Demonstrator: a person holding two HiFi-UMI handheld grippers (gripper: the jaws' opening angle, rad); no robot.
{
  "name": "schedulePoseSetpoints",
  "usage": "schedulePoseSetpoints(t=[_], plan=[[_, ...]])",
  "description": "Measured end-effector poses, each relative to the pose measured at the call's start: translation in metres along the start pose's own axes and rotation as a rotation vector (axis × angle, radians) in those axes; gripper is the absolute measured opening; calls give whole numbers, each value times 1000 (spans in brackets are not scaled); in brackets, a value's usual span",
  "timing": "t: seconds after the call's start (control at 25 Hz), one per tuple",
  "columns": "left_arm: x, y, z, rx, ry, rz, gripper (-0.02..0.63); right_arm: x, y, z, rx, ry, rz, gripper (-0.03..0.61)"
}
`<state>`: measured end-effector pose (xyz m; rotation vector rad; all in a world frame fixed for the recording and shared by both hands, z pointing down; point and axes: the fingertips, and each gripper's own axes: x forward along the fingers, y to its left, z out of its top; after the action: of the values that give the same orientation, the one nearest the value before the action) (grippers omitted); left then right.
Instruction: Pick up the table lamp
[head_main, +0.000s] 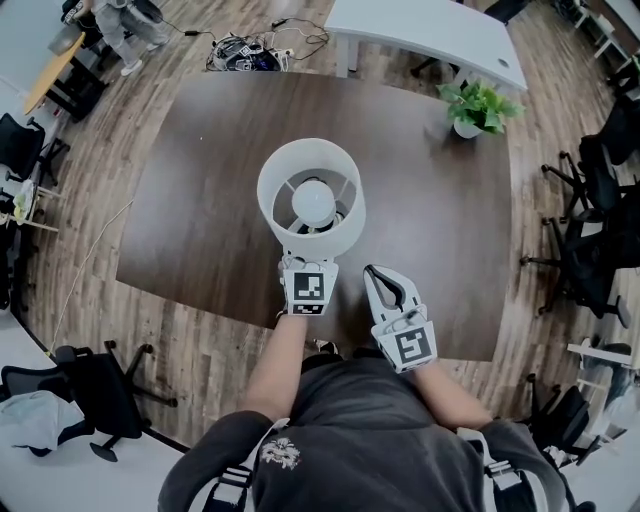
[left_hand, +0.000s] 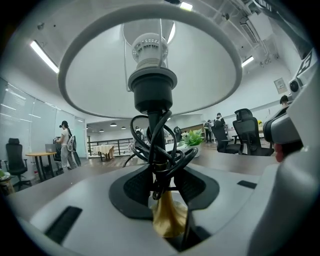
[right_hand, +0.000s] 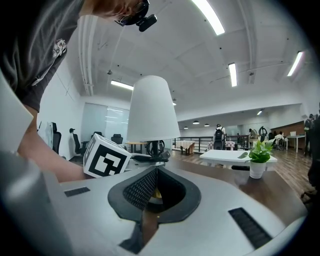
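**Bench** (head_main: 200, 200): dark brown top with rounded corners. Its near edge runs just in front of the person, and its far edge faces a white table (head_main: 430, 35). The left half and the far middle of the top are bare. Wooden floor (head_main: 150, 330) shows on every side.

**Table lamp** (head_main: 311, 200): upright over the near-middle of the bench, well in from the left and right edges. The white shade is open at the top and the bulb shows inside. A black cord (left_hand: 160, 145) is looped round the dark stem above a brass foot (left_hand: 167, 220). I cannot tell whether the foot rests on the top.

**Left gripper** (head_main: 305, 268): reaches in level under the shade, its jaws clamped on the lamp's stem and the cord loops.

**Right gripper** (head_main: 372, 275): just beside the left one, over the near edge, apart from the lamp. Its jaws are together at the tips with nothing in them.

**Potted plant** (head_main: 475, 108): at the far right corner of the bench, well apart from the lamp.

**Surroundings:** office chairs (head_main: 590, 250) crowd the right side. Another chair (head_main: 85, 385) stands near left. A tangle of cables (head_main: 245, 50) lies on the floor beyond the far edge.
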<state>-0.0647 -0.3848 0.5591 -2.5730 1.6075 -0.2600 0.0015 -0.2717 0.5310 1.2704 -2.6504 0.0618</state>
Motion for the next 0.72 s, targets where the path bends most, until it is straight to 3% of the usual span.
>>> schedulePoseSetpoints(t=[0.72], plan=[[-23,14,99,1,-27,25,137,-19,-17,80,-17,-182,-22,25]])
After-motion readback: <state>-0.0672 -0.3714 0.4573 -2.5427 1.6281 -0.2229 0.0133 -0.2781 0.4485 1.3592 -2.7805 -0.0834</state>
